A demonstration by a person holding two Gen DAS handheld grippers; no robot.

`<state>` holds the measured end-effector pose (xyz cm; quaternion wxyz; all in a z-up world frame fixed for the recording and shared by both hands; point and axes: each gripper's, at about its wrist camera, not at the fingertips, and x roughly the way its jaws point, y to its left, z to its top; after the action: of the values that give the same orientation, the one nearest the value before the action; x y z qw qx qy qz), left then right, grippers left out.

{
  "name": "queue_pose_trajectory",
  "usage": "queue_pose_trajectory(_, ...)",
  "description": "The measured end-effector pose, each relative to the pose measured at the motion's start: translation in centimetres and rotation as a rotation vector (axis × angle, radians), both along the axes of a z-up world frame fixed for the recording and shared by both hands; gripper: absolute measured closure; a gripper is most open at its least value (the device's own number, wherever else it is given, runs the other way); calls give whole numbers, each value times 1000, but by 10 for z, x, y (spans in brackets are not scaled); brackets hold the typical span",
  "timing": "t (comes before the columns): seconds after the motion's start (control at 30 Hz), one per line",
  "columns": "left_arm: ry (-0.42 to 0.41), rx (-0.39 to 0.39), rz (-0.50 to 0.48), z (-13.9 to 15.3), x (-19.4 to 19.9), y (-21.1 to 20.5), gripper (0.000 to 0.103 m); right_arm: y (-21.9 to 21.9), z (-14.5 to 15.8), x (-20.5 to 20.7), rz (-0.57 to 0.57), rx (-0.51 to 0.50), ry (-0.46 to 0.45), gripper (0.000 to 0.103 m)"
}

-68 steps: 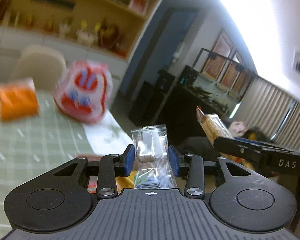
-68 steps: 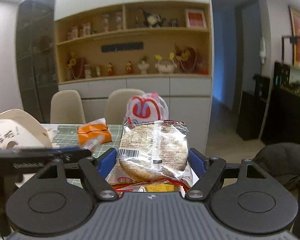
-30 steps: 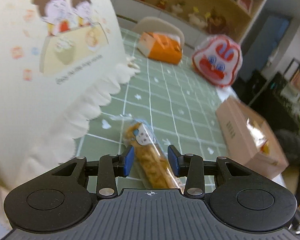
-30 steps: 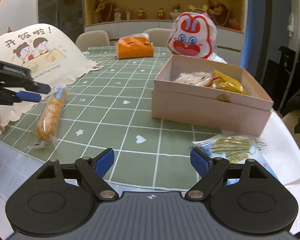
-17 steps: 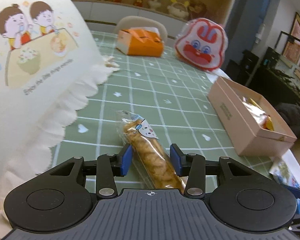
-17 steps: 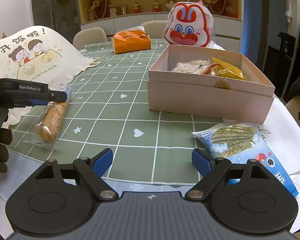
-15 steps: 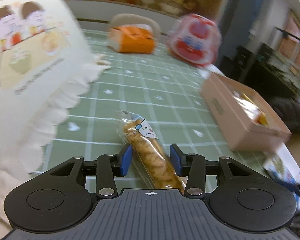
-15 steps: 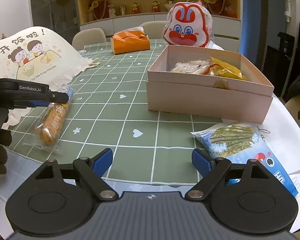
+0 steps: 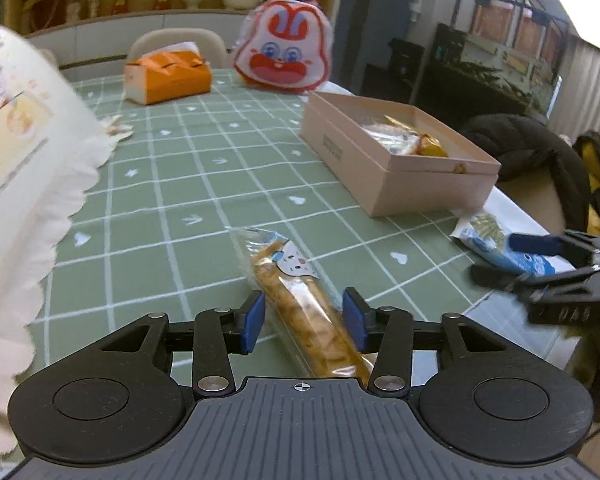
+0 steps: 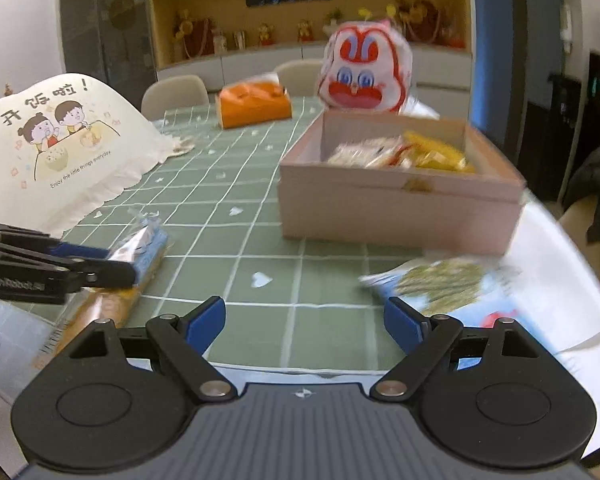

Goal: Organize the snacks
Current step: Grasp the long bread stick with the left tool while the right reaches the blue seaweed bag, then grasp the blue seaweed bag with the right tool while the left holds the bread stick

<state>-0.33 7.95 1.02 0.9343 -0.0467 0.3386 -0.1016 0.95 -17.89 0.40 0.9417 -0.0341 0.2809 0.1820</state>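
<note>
A wrapped biscuit stick [image 9: 300, 312] is straddled on the counter [image 9: 172, 184] by the opening left hand-held gripper [image 9: 304, 322], pads clear, while the right hand-held gripper [image 10: 305, 322] is held spread and empty.

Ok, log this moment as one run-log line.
left hand-held gripper: opening, straddling biscuit pack | right hand-held gripper: open, empty, near blue pack | box: holds snacks

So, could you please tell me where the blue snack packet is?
The blue snack packet lies at the table's near right edge, just before the pink box, by the right gripper.
</note>
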Motion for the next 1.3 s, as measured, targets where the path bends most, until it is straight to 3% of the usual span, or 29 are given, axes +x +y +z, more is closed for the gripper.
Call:
queue_pose_trajectory(0.13,12,-96,42,-1,-3,19,49,-44,7,11,-133,-3,13,16)
queue_pose_trajectory(0.27,41,-227,77,-5,-5,32,54,-95,7,27,-217,152,115,16)
queue_pose_trajectory(0.37,67,-274,67,-5,-6,33,54,-115,-7,37,-248,256,198,16)
queue_pose_trajectory(0.5,73,-244,53,-3,-6,21,53,-98,-15,28,-213,204,172,14)
queue_pose_trajectory(0.7,83,-199,27,-10,5,-4,54,-31,-19,0,22,44,145,10)
queue_pose_trajectory(0.83,43,-84,-2,-11,4,-26,60,-4,-21,-20,86,-49,93,7)
queue_pose_trajectory(0.93,23,-11,-17,-12,-1,-36,60,-4,-17,-28,60,-66,66,7)
queue_pose_trajectory(1.07,8,38,-36,-14,-9,-41,60,-16,-5,-23,-20,-9,47,7)
queue_pose_trajectory(1.3,-17,41,-43,-16,-21,-41,59,-25,-10,23,-149,125,198,7)
